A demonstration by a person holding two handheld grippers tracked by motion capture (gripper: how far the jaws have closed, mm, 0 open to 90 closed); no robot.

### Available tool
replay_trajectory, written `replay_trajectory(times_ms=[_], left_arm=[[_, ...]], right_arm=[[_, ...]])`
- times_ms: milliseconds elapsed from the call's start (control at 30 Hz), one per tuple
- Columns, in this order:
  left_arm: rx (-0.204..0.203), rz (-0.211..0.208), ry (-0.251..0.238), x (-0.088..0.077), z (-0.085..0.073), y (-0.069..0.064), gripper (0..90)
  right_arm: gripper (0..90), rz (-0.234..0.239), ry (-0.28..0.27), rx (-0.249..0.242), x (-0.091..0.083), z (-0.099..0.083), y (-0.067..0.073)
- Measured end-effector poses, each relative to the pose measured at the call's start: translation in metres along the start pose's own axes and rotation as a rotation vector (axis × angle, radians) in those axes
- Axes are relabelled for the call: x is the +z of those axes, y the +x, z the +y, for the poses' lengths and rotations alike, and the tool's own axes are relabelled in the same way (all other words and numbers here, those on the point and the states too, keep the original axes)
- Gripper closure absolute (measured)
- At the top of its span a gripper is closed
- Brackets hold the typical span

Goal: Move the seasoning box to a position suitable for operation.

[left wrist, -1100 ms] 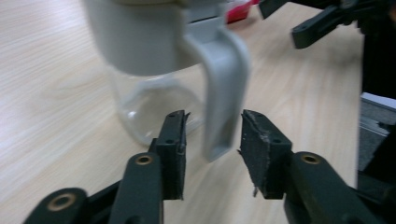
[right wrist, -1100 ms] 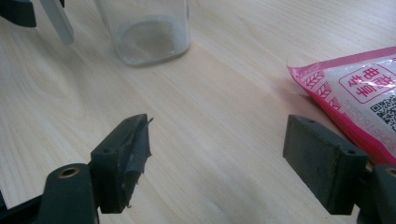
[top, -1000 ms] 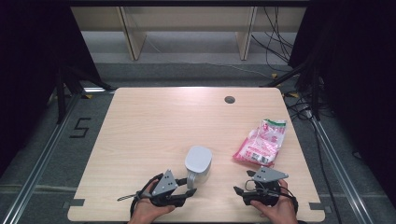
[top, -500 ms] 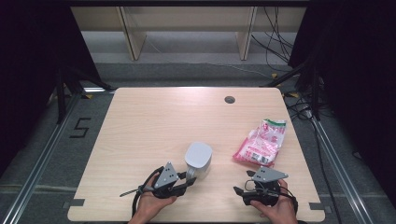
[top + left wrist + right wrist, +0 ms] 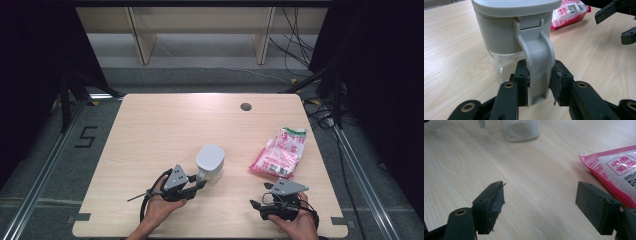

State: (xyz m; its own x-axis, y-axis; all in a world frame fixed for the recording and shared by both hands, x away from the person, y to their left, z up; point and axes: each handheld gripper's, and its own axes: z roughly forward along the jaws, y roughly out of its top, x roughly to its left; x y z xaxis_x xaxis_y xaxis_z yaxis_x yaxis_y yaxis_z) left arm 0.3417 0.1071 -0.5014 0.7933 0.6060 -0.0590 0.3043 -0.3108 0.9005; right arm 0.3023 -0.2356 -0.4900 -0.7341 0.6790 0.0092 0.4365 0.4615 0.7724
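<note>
My left jaws (image 5: 539, 82) had just been closing, clamped on the upright handle (image 5: 537, 62) of the grey-lidded clear jar (image 5: 210, 161), mid-counter (image 5: 150, 130), left of the pink packet (image 5: 280, 152). Right jaws (image 5: 540, 207) gaped empty, near right.

Table (image 5: 150, 130): pale wood-grain laminate, smooth, matt. Jar (image 5: 506, 50): clear glossy body, grey matt plastic lid and handle. Packet (image 5: 280, 152): glossy pink-and-white printed film. Left gripper (image 5: 539, 82): matt black plastic, worn pads.
</note>
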Motion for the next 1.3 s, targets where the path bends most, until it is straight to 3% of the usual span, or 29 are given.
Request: replay_trajectory(times_ms=[33,100,300,667,867,1067,1233,1267,1300], left_arm=[[0.017,-0.006,0.004,0.0,0.001,0.003,68.5],[0.004,-0.003,0.001,0.0,0.001,0.004,68.3],[0.013,0.036,0.012,-0.004,0.0,0.015,68.1],[-0.02,0.14,-0.011,-0.009,-0.004,0.035,67.8],[0.0,0.131,0.004,-0.008,-0.001,0.046,68.2],[-0.001,0.134,0.006,-0.004,0.001,0.047,68.4],[0.008,0.109,0.012,0.001,0.004,0.05,68.4],[0.046,0.108,0.017,0.002,0.006,0.052,68.4],[0.024,0.105,0.015,0.003,0.005,0.051,68.5]], right_arm=[[23.8,-0.017,-0.004,-0.006,-0.001,0.0,0.0],[23.8,-0.018,-0.005,-0.008,-0.001,0.0,0.0],[23.8,0.0,0.01,-0.006,0.0,0.0,0.0],[23.8,0.003,0.01,-0.009,0.0,0.0,0.0],[23.8,-0.017,0.003,-0.011,0.001,0.0,0.0],[23.7,-0.016,0.003,-0.01,0.001,0.0,0.0],[23.6,-0.013,0.002,-0.011,0.001,0.0,0.0],[23.6,-0.013,0.001,-0.013,0.001,0.0,0.0],[23.7,-0.012,0.002,-0.011,0.001,0.0,0.0]])
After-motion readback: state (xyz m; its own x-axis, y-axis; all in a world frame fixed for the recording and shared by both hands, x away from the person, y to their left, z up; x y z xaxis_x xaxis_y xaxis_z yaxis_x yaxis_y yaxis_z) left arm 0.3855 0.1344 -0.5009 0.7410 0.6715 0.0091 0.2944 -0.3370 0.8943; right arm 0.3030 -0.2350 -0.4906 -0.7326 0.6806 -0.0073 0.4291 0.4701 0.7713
